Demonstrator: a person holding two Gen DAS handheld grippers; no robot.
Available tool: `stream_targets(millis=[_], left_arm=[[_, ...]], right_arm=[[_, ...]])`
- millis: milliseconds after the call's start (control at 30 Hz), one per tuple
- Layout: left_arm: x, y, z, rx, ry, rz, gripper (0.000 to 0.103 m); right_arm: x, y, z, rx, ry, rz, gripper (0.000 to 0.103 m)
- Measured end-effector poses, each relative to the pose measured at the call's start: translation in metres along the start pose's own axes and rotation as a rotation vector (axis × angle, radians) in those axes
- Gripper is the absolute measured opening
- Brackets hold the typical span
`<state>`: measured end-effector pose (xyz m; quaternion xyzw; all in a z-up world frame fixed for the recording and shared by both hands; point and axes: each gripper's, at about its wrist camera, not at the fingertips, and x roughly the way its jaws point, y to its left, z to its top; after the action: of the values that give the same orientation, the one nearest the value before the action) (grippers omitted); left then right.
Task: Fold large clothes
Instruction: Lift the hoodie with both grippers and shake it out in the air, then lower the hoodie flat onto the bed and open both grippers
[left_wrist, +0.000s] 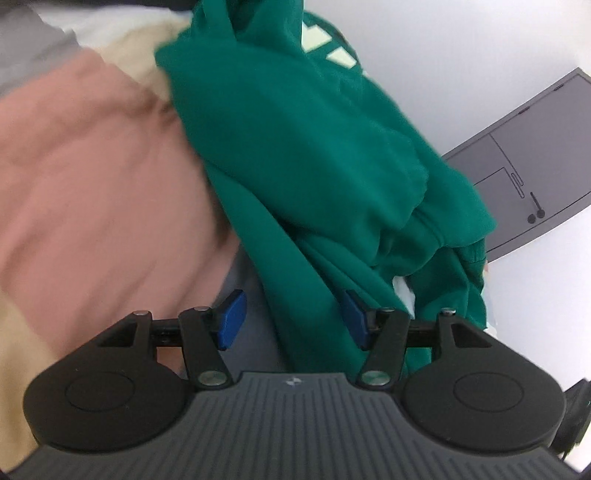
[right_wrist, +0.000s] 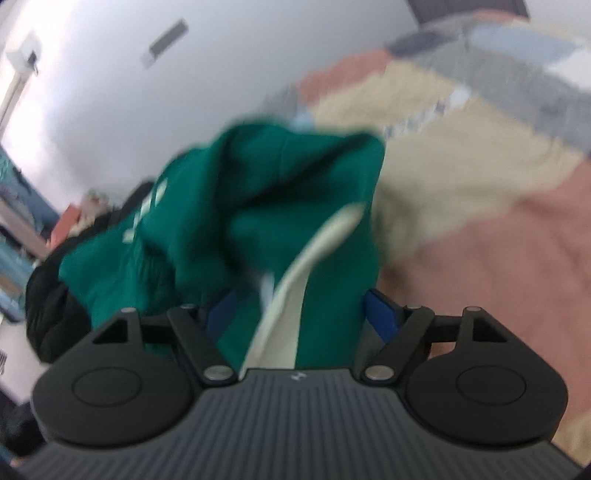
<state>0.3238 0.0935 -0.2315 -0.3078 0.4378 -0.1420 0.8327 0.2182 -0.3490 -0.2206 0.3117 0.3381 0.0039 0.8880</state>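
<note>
Green garment (left_wrist: 306, 155) blurred, bunched between both spread hand-held grippers, its shape unclear.

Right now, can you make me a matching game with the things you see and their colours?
Things:
1. sweatshirt
2. pads on the left tongs
3. big patch of the blanket
4. wall

Colours:
A. white
B. pink
C. green
D. blue

Pairs: 1-C, 2-D, 3-B, 4-A
</note>
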Motion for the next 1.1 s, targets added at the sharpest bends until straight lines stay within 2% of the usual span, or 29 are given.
stream_targets(millis=[100, 133, 167, 233, 300, 500, 600, 667, 800, 900, 1033, 1100], left_arm=[[0.013, -0.008, -0.002, 0.021, -0.008, -0.006, 0.061], [0.016, -0.011, -0.002, 0.037, -0.014, 0.001, 0.058], [0.018, -0.016, -0.003, 0.051, -0.019, 0.002, 0.053], [0.015, -0.021, -0.003, 0.078, -0.038, 0.013, 0.025], [0.009, -0.021, 0.001, 0.082, -0.060, 0.008, 0.014], [-0.044, -0.017, 0.006, 0.048, -0.149, -0.159, 0.010], [-0.073, -0.021, -0.003, 0.089, -0.165, -0.243, 0.010], [-0.084, -0.027, -0.012, 0.130, -0.156, -0.280, 0.010], [-0.090, -0.035, -0.032, 0.155, -0.086, -0.360, 0.010], [-0.073, -0.052, -0.047, 0.201, -0.027, -0.348, 0.010], [-0.052, -0.061, -0.059, 0.267, 0.031, -0.246, 0.011], [-0.046, -0.060, -0.059, 0.269, 0.054, -0.210, 0.011]], right_arm=[[0.019, -0.004, -0.010, 0.048, 0.081, -0.011, 0.079], [0.025, -0.004, -0.012, 0.056, 0.099, -0.002, 0.074], [0.028, -0.004, -0.011, 0.059, 0.106, 0.004, 0.066], [0.027, -0.002, -0.007, 0.045, 0.095, -0.013, 0.024], [0.015, -0.001, 0.001, 0.030, 0.043, -0.016, 0.012], [-0.050, 0.007, 0.044, -0.081, -0.177, -0.011, 0.010], [-0.075, 0.011, 0.069, -0.131, -0.248, -0.026, 0.010], [-0.087, 0.013, 0.085, -0.159, -0.284, -0.047, 0.010], [-0.106, 0.003, 0.118, -0.190, -0.349, -0.125, 0.010], [-0.096, -0.013, 0.133, -0.178, -0.366, -0.208, 0.010], [-0.063, -0.042, 0.133, -0.139, -0.284, -0.276, 0.010], [-0.048, -0.050, 0.125, -0.135, -0.254, -0.298, 0.010]])
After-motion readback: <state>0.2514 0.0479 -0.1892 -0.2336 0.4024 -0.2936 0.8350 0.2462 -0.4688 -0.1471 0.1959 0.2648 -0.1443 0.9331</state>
